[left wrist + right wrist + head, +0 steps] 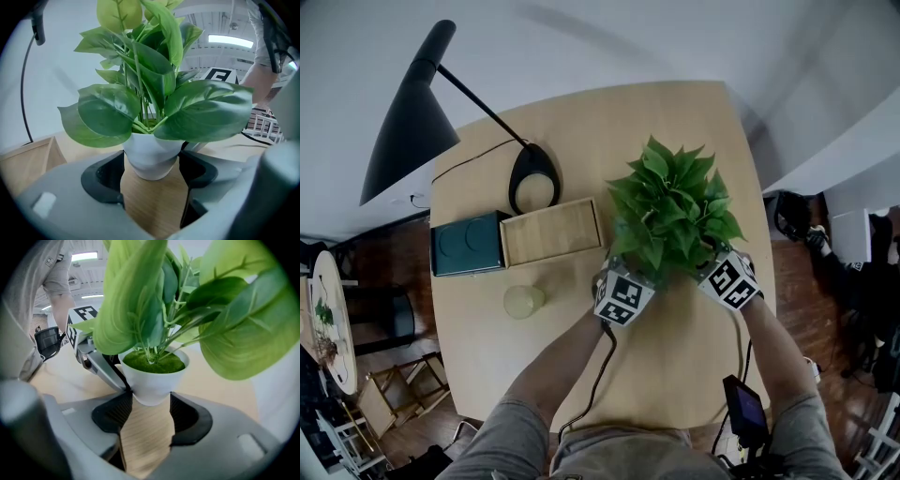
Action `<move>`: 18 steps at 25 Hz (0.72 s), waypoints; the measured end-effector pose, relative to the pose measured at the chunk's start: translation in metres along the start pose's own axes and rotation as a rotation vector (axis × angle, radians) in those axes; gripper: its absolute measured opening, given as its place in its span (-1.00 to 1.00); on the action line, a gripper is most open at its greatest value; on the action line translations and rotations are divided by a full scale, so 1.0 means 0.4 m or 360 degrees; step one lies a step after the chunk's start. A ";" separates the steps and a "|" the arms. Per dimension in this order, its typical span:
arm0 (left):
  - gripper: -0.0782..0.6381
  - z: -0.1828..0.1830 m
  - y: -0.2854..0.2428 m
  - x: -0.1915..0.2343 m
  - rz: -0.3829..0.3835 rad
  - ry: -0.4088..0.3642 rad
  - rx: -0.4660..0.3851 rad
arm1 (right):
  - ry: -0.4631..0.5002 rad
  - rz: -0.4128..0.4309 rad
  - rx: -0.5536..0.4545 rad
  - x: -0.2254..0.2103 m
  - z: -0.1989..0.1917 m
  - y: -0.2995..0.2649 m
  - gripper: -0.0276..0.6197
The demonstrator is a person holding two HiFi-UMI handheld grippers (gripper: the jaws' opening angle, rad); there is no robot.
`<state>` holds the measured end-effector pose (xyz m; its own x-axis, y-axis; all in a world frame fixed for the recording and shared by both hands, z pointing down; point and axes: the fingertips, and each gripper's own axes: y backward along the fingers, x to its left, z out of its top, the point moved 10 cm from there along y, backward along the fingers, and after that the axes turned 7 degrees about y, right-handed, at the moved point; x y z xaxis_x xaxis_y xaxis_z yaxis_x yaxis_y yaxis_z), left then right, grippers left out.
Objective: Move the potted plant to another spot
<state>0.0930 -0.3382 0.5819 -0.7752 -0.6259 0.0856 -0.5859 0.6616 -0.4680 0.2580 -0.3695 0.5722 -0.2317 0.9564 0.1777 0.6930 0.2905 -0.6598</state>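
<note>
**White pot clamped from two sides**

Green leaves of the potted plant (670, 211) fill the centre right of the head view, above the light wooden table (581, 141). Both forearms reach up from the lower edge of that frame, and the marker cubes sit just under the foliage, left and right of it.

The left gripper (151, 161) has the white pot (150, 150) between its jaws. In its own view the dark pads press against the pot's lower sides at a medium width, with bare table showing beneath. The right gripper (151, 404) holds the same pot from the opposite side, its ribbed pads closed on the narrow base. The pot's green moss top (152, 361) sits just above them. Each gripper shows in the other's view, behind the pot. I cannot tell whether the pot rests on the table or hangs just clear of it.

Left of the plant in the head view, a shallow wooden box (551, 230) lies beside a dark teal box (467, 244), the two touching end to end. A pale yellow-green cup (524, 301) stands below them. A black lamp (408, 117) leans across the upper left, its oval base (533, 178) just above the wooden box.
</note>
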 end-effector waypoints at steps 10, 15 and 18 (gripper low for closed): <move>0.21 -0.031 0.048 -0.014 -0.0009 0.0057 0.0007 | -0.0119 -0.0073 -0.0012 0.011 -0.008 0.022 -0.11; 0.18 -0.038 0.084 -0.026 0.0000 0.0089 0.0007 | -0.0155 -0.0118 -0.0020 0.026 -0.011 0.059 -0.11; 0.15 -0.025 0.118 -0.037 0.0009 0.0096 -0.0013 | -0.0179 -0.0158 -0.0035 0.035 -0.002 0.095 -0.11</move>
<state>0.0745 -0.2934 0.5675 -0.7914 -0.5960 0.1360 -0.5829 0.6686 -0.4618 0.2814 -0.3449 0.5502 -0.3739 0.9140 0.1576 0.6773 0.3852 -0.6268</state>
